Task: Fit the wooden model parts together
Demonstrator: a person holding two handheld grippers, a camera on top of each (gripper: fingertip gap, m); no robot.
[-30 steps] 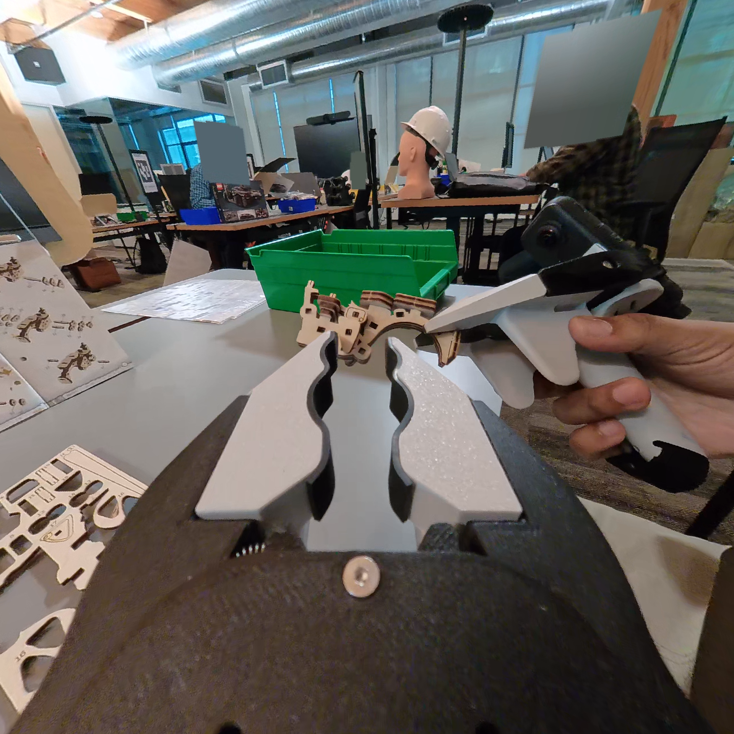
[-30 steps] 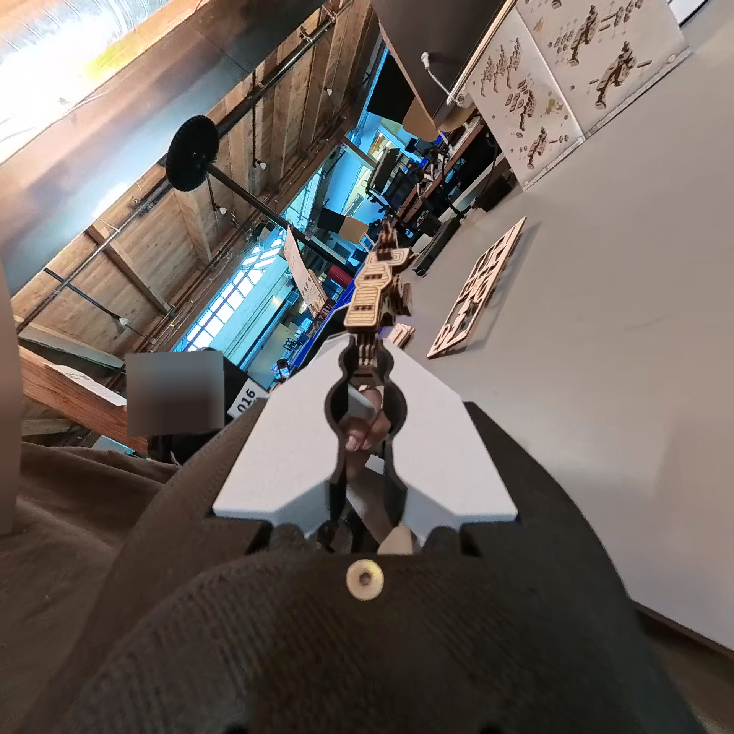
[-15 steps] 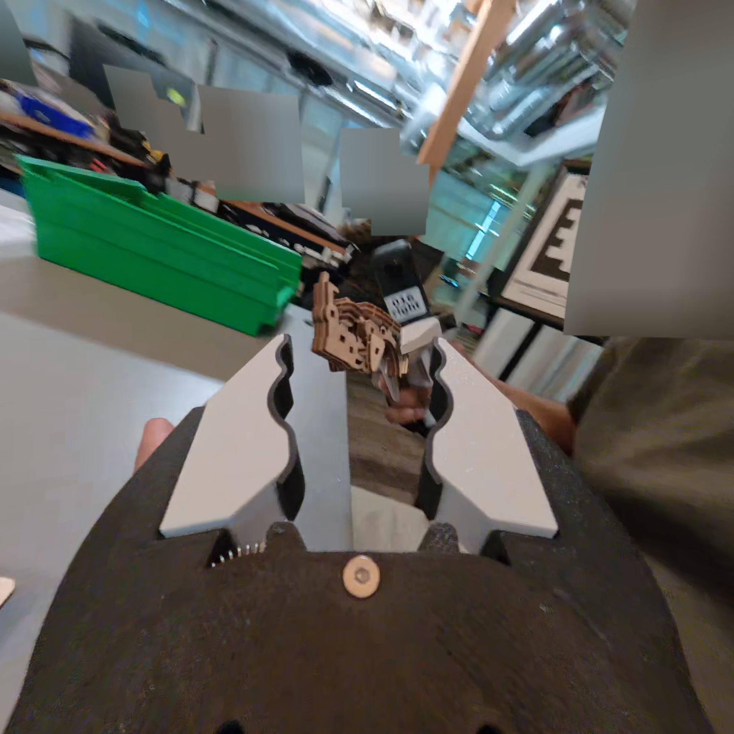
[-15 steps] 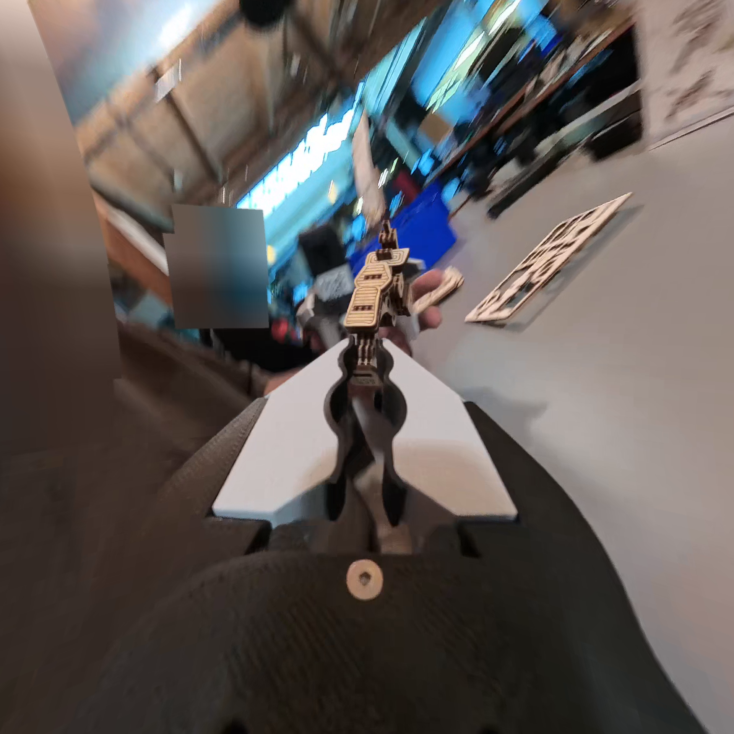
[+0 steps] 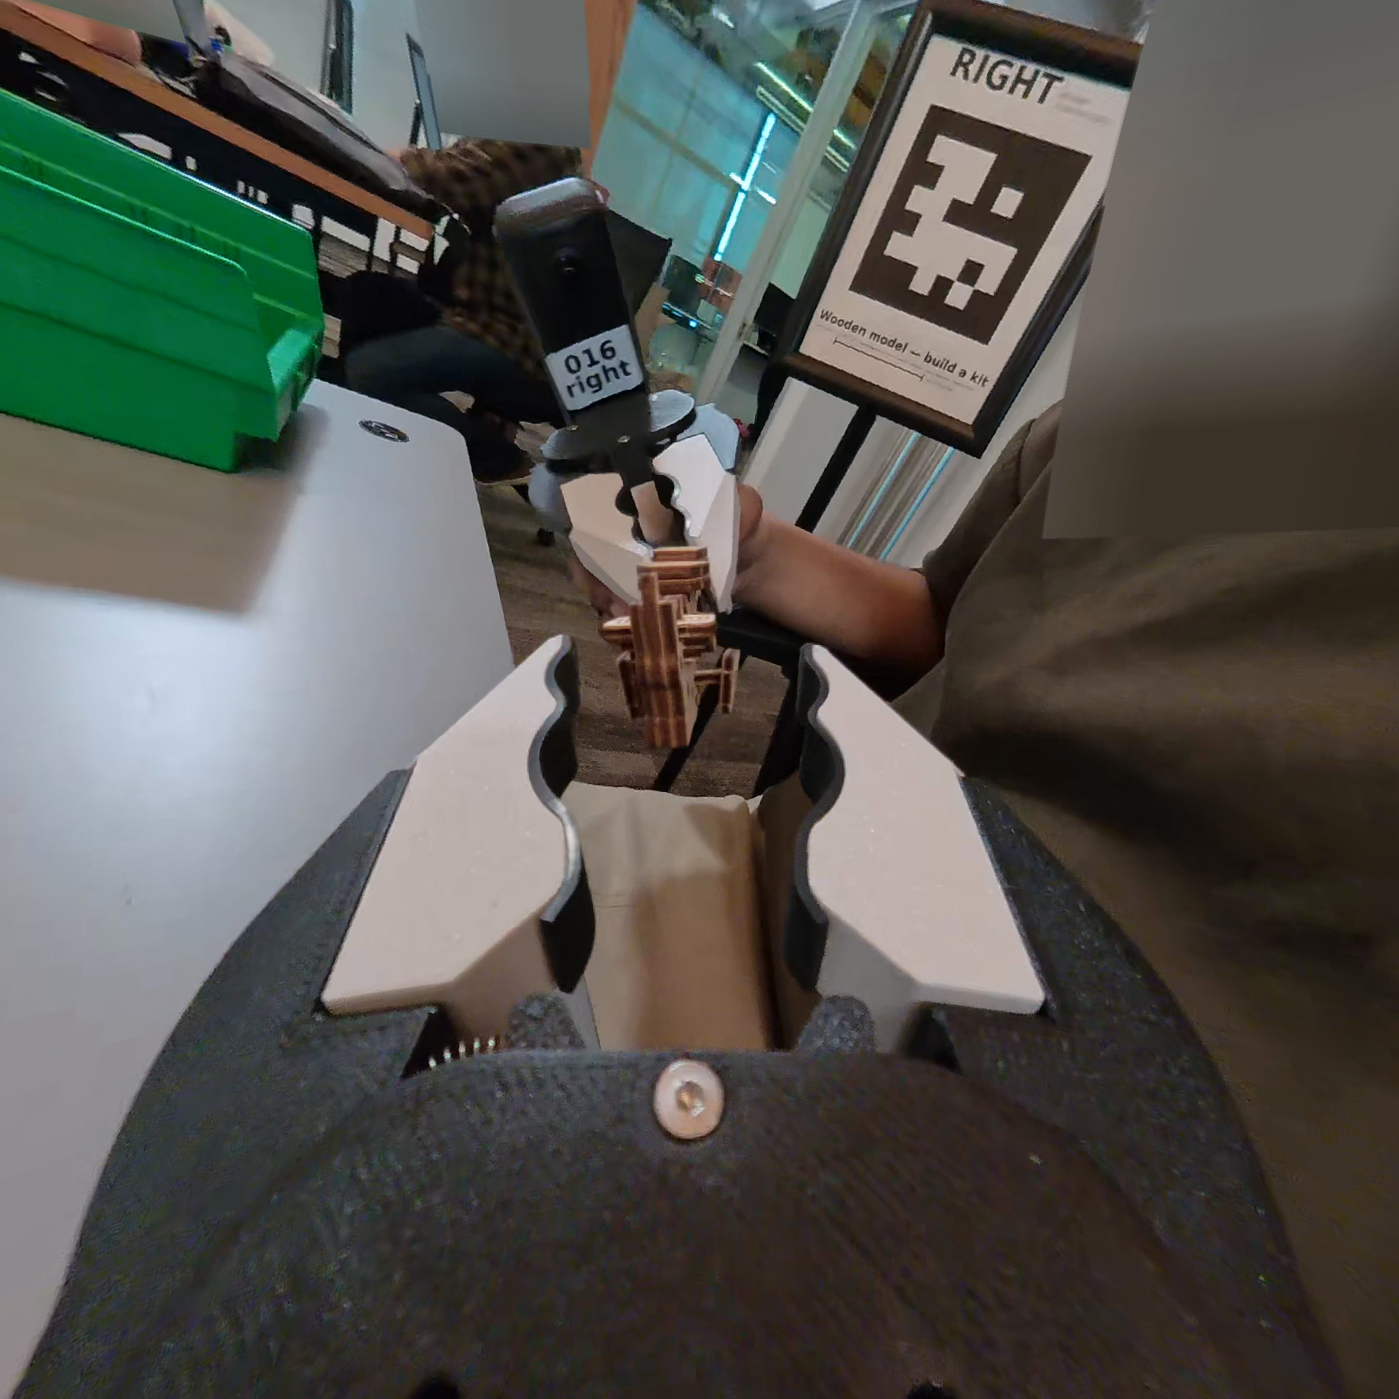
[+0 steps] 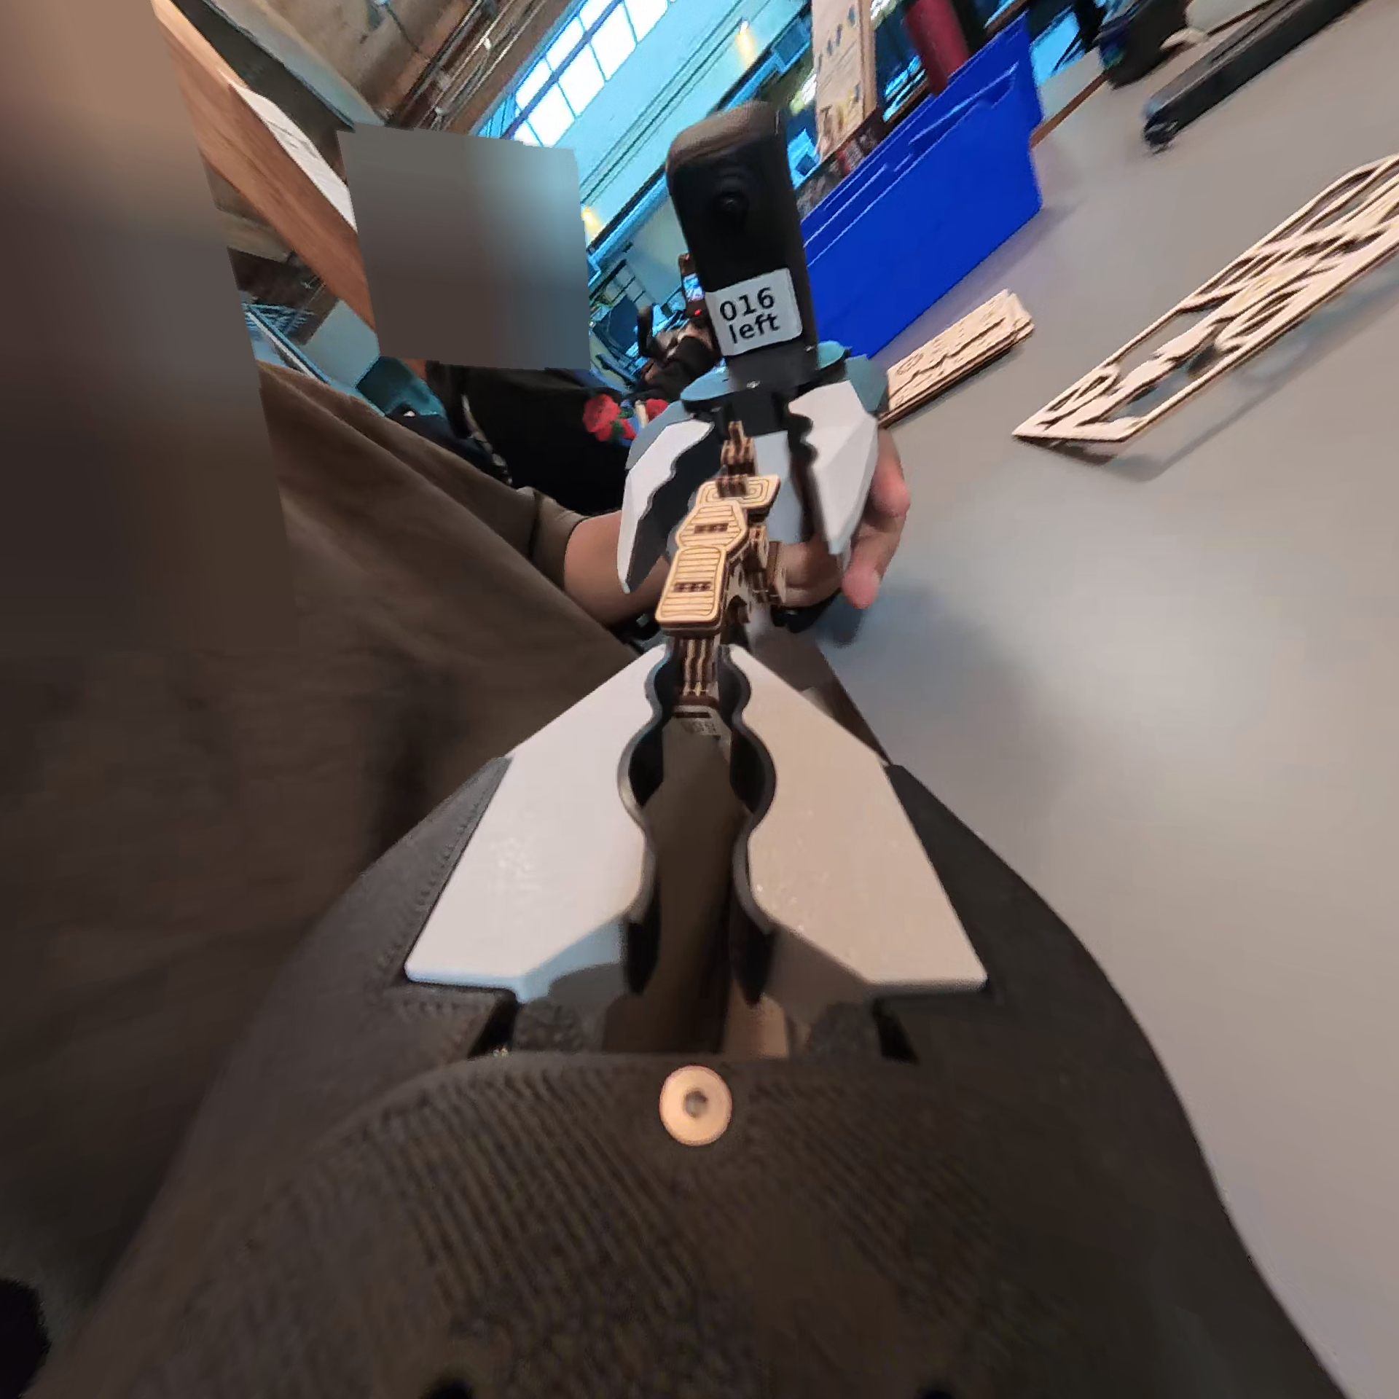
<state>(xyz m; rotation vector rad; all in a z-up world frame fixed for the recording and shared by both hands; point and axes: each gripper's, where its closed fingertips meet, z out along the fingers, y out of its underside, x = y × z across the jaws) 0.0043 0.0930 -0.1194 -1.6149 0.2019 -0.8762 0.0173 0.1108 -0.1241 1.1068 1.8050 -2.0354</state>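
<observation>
I have swung my left gripper (image 5: 685, 666), jaws spread and empty, off the grey table (image 5: 227, 719) to face the layered brown wooden model assembly (image 5: 670, 651), clenched in mid-air by my right gripper (image 6: 696, 670); handover looks imminent.

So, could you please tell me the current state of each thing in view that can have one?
left gripper: open, empty, facing the model.
right gripper: shut on the wooden model.
wooden model: partly assembled, held in the air off the table.
green bin: on the table, contents hidden.
wooden parts sheet: flat on the table, pieces punched out.
</observation>
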